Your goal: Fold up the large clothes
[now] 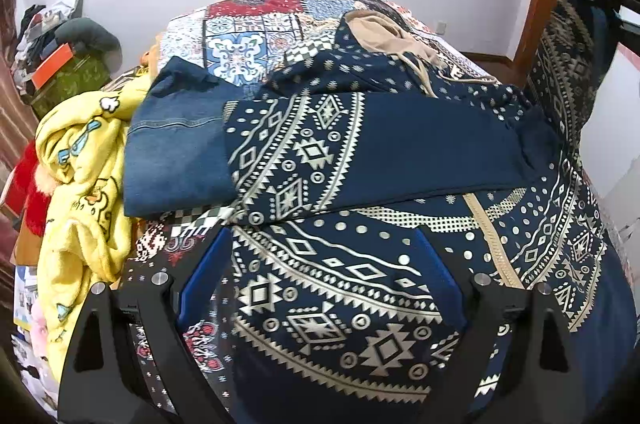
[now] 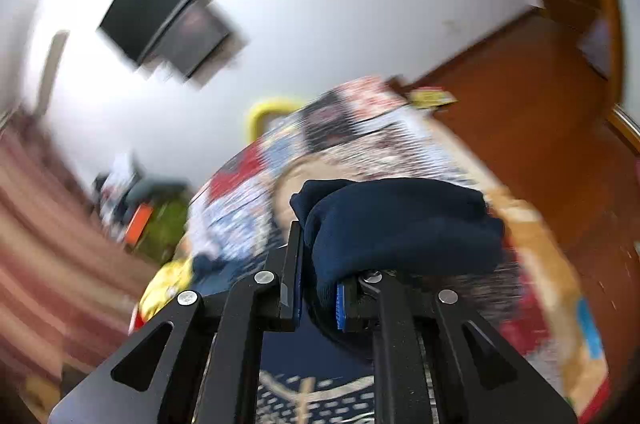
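Garment: we are folding a navy hoodie (image 1: 360,264) with a cream tribal print, spread across the near half of the bed (image 1: 248,36) on its patchwork quilt, its tan-lined hood (image 1: 380,32) toward the far end.
Sleeve already laid: one sleeve (image 1: 360,152) lies folded across the chest, reaching the left edge of the bed, we judge to square the body before the next fold.
Left gripper (image 1: 324,288): its blue-padded fingers stand wide apart and low over the hoodie's lower front; we cannot tell whether the pads touch the cloth. We read it as poised to steady the body or take a hem.
Right gripper (image 2: 318,288): its fingers are closed on a bunched fold of plain navy cloth, which bulges above the pads; the view is heavily blurred. From the left wrist view we see the other sleeve (image 1: 568,64) lifted at the right edge of the bed, so we judge this is the sleeve being carried.
Why held so: lifting the sleeve by its end lets it hang free and swing across over the first.
Neighbours: folded jeans (image 1: 176,152) sit at the left edge, partly under the laid sleeve; a yellow fleece blanket (image 1: 84,184) spills off the left side.
Risk: we expect the sleeve could drag the laid one askew.
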A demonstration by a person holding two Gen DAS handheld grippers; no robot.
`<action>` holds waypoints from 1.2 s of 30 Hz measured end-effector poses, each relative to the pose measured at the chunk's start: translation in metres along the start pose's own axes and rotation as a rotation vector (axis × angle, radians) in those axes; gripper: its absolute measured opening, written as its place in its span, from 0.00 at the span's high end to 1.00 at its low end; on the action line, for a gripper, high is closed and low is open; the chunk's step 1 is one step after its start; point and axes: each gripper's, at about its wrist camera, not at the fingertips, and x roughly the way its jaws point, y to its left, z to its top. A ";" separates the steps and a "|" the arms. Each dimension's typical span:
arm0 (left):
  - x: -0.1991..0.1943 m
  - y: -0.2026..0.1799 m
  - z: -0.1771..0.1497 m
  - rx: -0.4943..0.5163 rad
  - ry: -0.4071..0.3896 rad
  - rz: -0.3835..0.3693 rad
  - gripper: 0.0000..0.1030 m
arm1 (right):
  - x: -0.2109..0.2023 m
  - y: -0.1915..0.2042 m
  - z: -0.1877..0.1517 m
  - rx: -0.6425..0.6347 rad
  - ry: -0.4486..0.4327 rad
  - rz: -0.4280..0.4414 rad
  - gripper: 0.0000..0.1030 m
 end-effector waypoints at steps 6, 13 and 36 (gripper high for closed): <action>-0.008 0.019 -0.004 -0.044 -0.001 -0.014 0.12 | 0.094 0.050 -0.069 -0.122 0.261 0.014 0.89; -0.007 0.025 -0.007 -0.054 0.017 -0.017 0.12 | 0.151 0.008 -0.143 -0.080 0.581 -0.074 0.86; 0.097 -0.162 0.134 0.178 0.135 -0.299 0.12 | 0.016 -0.091 -0.093 -0.260 0.266 -0.320 0.33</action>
